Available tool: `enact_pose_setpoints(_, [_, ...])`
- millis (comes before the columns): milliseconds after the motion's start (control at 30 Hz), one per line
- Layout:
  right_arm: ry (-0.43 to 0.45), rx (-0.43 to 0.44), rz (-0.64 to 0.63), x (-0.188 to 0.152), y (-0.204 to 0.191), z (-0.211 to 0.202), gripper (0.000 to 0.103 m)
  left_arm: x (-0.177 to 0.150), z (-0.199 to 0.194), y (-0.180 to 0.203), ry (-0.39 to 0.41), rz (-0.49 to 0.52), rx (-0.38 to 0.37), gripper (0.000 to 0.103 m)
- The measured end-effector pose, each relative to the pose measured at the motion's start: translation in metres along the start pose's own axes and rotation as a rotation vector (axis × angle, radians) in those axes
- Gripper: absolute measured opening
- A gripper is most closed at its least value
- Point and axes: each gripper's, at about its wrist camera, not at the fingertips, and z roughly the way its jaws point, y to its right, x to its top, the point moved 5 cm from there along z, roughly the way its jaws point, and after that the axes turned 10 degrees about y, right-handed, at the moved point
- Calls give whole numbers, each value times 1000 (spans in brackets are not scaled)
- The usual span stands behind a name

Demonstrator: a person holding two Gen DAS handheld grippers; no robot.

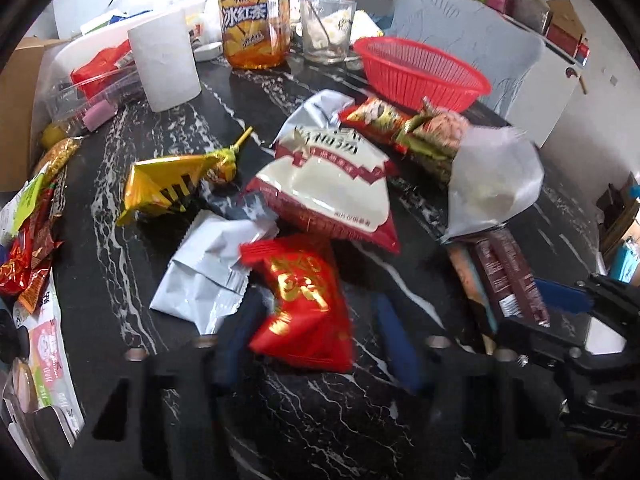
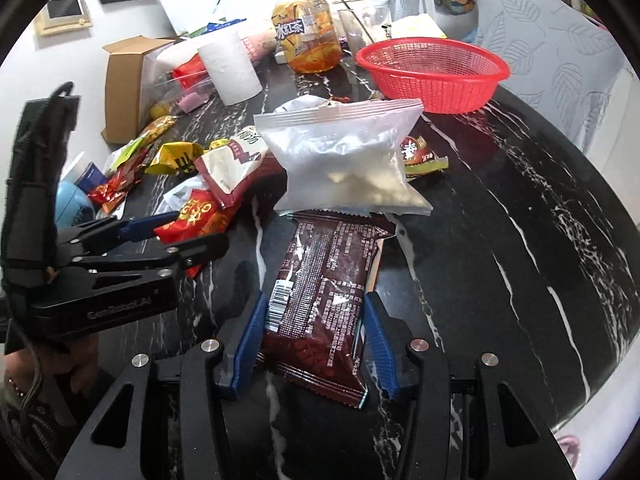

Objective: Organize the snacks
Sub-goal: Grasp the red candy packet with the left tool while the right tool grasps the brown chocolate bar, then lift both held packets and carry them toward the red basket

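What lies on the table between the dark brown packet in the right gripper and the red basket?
In the right wrist view, a clear zip bag of white contents lies between the brown packet and the red basket, overlapping the packet's far end.

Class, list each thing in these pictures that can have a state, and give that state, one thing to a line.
Red basket: upright, empty.
Clear zip bag: sealed, lying on the brown packet.
Brown packet: flat, between the right gripper pads.
Red packet: between the left gripper fingers.
Cardboard box: flap open.
Tea bottle: upright, part full.
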Motion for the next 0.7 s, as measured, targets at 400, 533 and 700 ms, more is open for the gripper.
enact_pose_setpoints(400, [18, 12, 15, -4, 9, -8, 49, -9, -13, 23, -10, -9, -100, 33])
enact_pose_setpoints(533, [14, 7, 2, -9, 10, -14, 49, -17, -20, 35, -18, -4, -135, 33])
enact_pose_setpoints(700, [18, -1, -25, -12, 9, -16, 51, -18, -17, 38, -16, 1, -132, 33])
